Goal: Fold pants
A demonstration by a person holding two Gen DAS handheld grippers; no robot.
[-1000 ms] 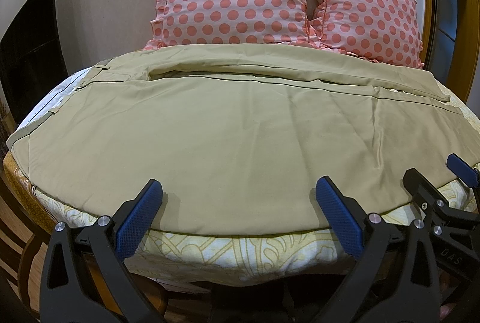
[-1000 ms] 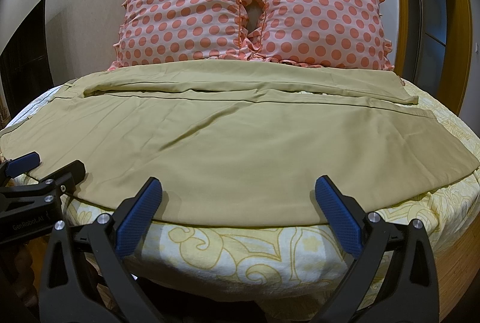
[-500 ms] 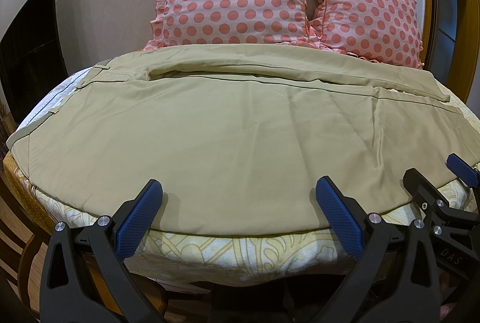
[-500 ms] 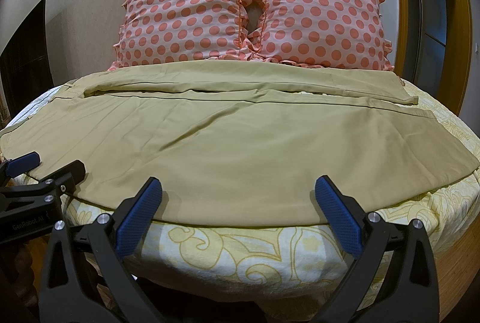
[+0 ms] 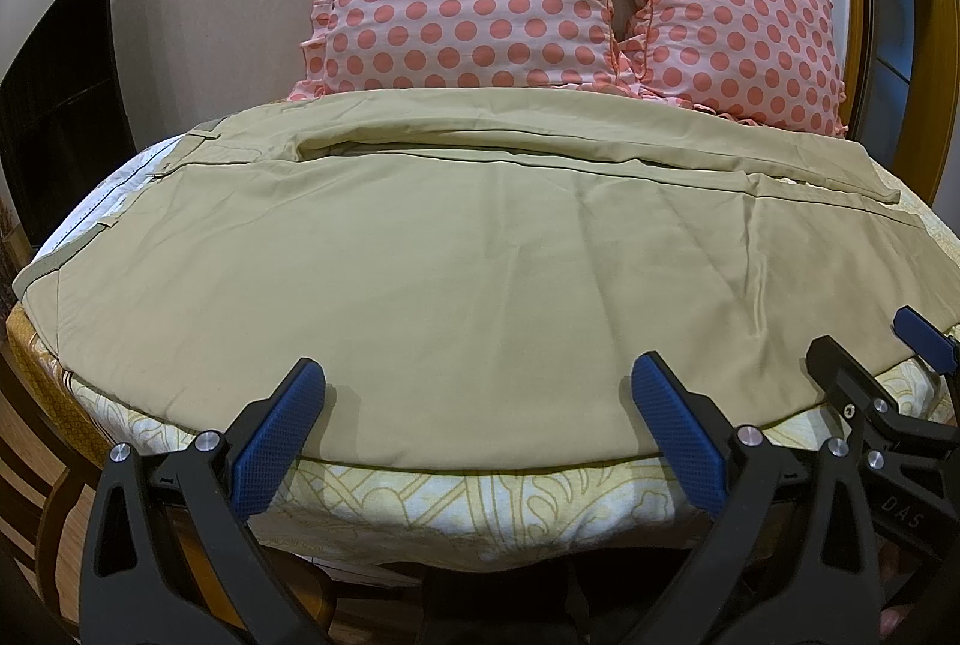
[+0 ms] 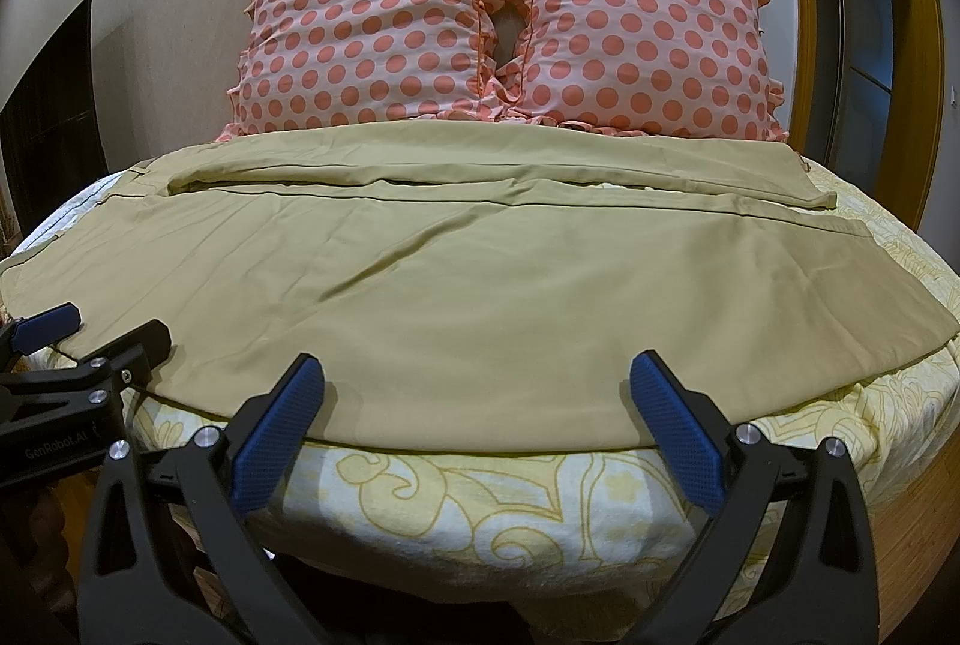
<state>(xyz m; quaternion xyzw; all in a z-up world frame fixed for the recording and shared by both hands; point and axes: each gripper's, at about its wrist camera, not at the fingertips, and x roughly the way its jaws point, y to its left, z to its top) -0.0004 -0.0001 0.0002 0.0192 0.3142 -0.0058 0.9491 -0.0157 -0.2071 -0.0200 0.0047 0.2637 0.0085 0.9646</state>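
Khaki pants (image 5: pixel 468 249) lie spread flat across the bed, waistband at the left, leg hems at the right; they also fill the right wrist view (image 6: pixel 456 273). My left gripper (image 5: pixel 474 429) is open and empty, its fingers over the near edge of the pants. My right gripper (image 6: pixel 474 429) is open and empty at the same near edge, further right. The right gripper shows in the left wrist view (image 5: pixel 870 345), and the left gripper in the right wrist view (image 6: pixel 96 327).
The bed has a cream sheet with a yellow pattern (image 6: pixel 480 495). Two pink polka-dot pillows (image 6: pixel 372 21) stand against the wall behind the pants. A wooden door frame (image 6: pixel 804 15) is at the right. A dark panel (image 5: pixel 54 93) is at the left.
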